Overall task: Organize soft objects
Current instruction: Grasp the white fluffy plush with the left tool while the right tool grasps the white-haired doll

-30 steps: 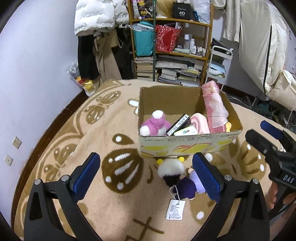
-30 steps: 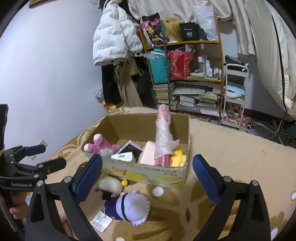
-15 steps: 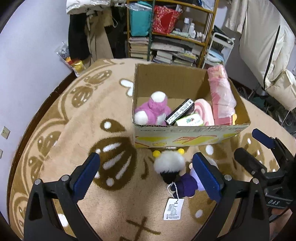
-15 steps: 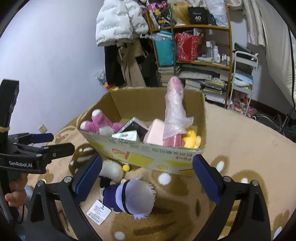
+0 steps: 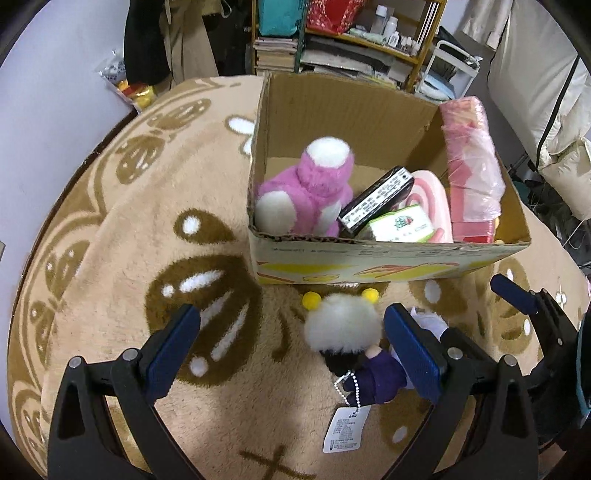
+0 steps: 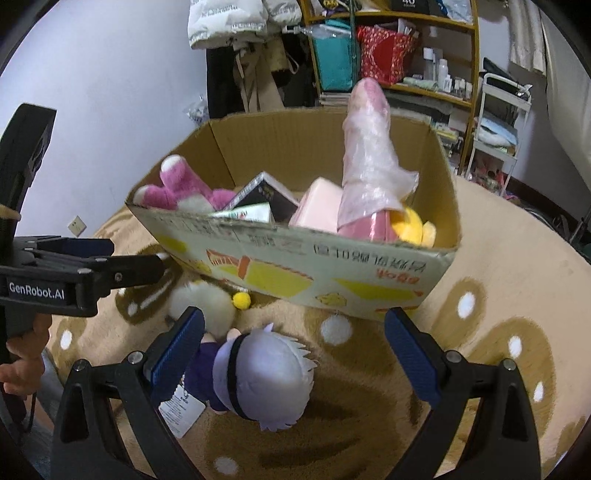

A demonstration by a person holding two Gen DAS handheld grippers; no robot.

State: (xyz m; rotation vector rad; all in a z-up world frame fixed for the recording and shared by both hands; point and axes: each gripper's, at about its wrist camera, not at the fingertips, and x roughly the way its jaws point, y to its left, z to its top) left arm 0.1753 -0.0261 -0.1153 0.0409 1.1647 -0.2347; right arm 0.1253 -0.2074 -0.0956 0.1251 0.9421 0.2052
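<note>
An open cardboard box (image 5: 388,258) (image 6: 332,266) stands on the carpet, holding a pink plush (image 5: 306,184) (image 6: 177,188), a pink wrapped roll (image 5: 469,162) (image 6: 369,155), a yellow plush (image 6: 410,225) and small packages. In front of it lie a white fluffy plush (image 5: 341,325) (image 6: 201,302) and a doll in purple with pale hair (image 6: 255,376) (image 5: 373,376), tag attached. My left gripper (image 5: 291,350) is open above the fluffy plush. My right gripper (image 6: 293,350) is open over the doll, whose head lies between the fingers, untouched.
A beige carpet with brown patterns (image 5: 147,221) covers the floor. A shelf (image 6: 399,55) with books and bags stands behind the box against the wall, with hanging jackets (image 6: 229,22) and a white cart (image 6: 498,122). A hand (image 6: 22,354) holds the left gripper.
Both grippers have moved forward and down toward the box and the two toys in front of it. Both stay open. The toys have not moved.
</note>
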